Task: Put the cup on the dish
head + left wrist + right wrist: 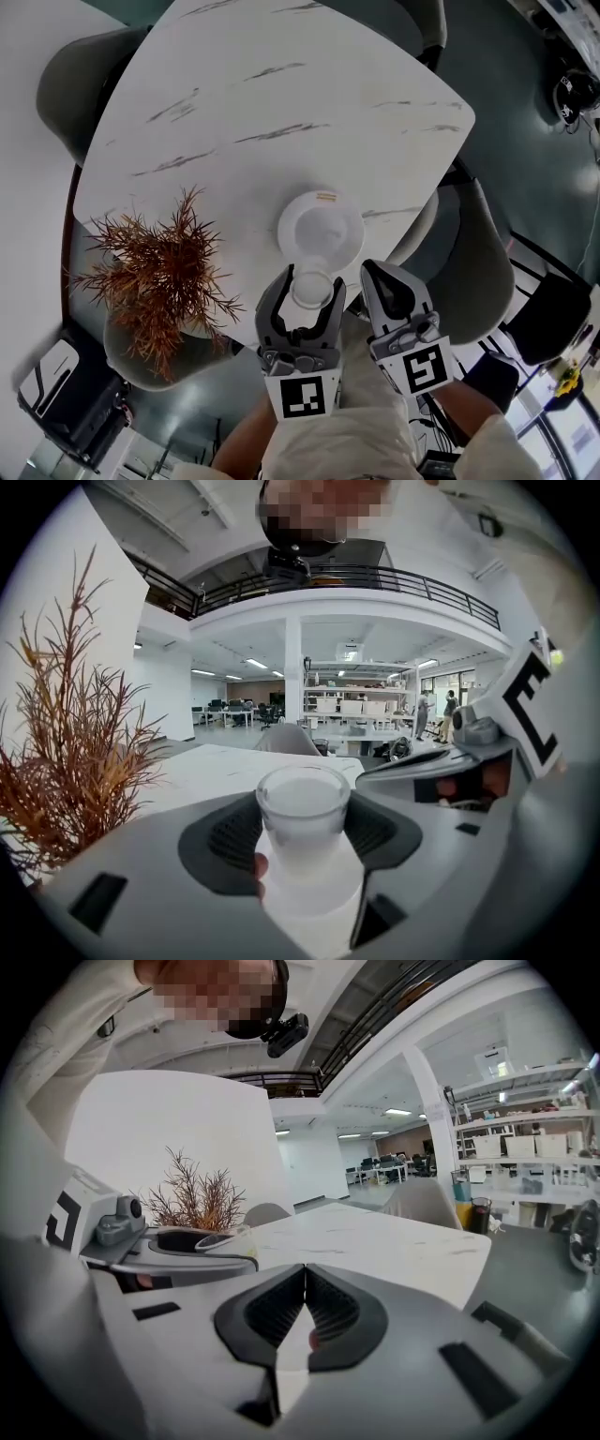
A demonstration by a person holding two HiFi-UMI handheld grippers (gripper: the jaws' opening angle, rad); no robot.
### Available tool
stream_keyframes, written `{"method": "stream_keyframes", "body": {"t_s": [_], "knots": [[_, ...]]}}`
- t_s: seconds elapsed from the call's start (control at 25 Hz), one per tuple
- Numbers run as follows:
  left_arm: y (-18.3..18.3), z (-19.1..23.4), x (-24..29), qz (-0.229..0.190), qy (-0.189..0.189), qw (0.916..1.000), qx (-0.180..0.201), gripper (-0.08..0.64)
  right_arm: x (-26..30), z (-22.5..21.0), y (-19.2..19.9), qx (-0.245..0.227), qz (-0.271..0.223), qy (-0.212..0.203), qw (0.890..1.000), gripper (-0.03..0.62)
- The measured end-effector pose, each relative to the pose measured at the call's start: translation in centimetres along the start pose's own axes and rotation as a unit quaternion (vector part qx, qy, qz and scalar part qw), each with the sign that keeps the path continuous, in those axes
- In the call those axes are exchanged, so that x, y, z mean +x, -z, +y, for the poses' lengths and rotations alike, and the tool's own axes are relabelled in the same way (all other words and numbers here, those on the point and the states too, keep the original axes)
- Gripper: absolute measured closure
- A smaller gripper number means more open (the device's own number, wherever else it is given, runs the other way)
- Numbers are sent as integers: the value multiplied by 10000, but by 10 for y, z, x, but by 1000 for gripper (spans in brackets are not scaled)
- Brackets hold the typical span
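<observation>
A small frosted cup (311,289) stands upright between the jaws of my left gripper (310,281), which is shut on it. In the left gripper view the cup (303,810) fills the gap between the dark pads (232,834). A round white dish (321,230) lies on the white marble table (281,112), just beyond the cup; the cup hangs over the dish's near rim. My right gripper (372,270) hovers just right of the cup with its jaws shut and nothing between them. In the right gripper view its ribbed pads (281,1307) meet, and the cup (230,1238) shows at left.
A dried reddish-brown plant (159,272) stands at the table's near left corner, close to my left gripper, and fills the left of the left gripper view (66,761). Grey chairs (473,262) ring the table. The table's near edge lies under both grippers.
</observation>
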State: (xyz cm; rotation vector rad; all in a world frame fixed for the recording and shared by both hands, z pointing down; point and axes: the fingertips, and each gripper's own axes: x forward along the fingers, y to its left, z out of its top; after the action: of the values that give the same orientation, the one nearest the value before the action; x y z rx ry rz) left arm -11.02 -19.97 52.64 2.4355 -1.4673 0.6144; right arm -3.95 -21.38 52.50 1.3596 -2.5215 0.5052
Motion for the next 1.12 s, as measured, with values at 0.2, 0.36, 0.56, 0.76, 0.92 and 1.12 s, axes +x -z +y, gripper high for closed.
{"method": "stream_keyframes", "body": {"t_s": [0.2, 0.36, 0.56, 0.76, 0.92, 1.12], "knots": [[12, 0, 16, -89, -36, 9999, 66, 288, 11, -5, 14, -9, 43, 4, 10000, 586], [21, 0, 28, -140, -41, 9997, 174, 288, 19, -6, 26, 283, 137, 40, 9995, 586], [27, 0, 39, -180, 9, 9994, 285, 288, 26, -9, 34, 295, 160, 69, 9994, 586], [31, 0, 46, -156, 29, 9996, 247, 288, 29, -14, 38, 49, 166, 60, 9998, 586], [33, -2, 53, -179, 50, 9994, 285, 288, 31, -15, 43, 379, 260, 98, 9989, 586], [36, -6, 58, -173, 122, 9994, 285, 288, 31, -21, 45, 230, 257, 109, 9993, 586]]}}
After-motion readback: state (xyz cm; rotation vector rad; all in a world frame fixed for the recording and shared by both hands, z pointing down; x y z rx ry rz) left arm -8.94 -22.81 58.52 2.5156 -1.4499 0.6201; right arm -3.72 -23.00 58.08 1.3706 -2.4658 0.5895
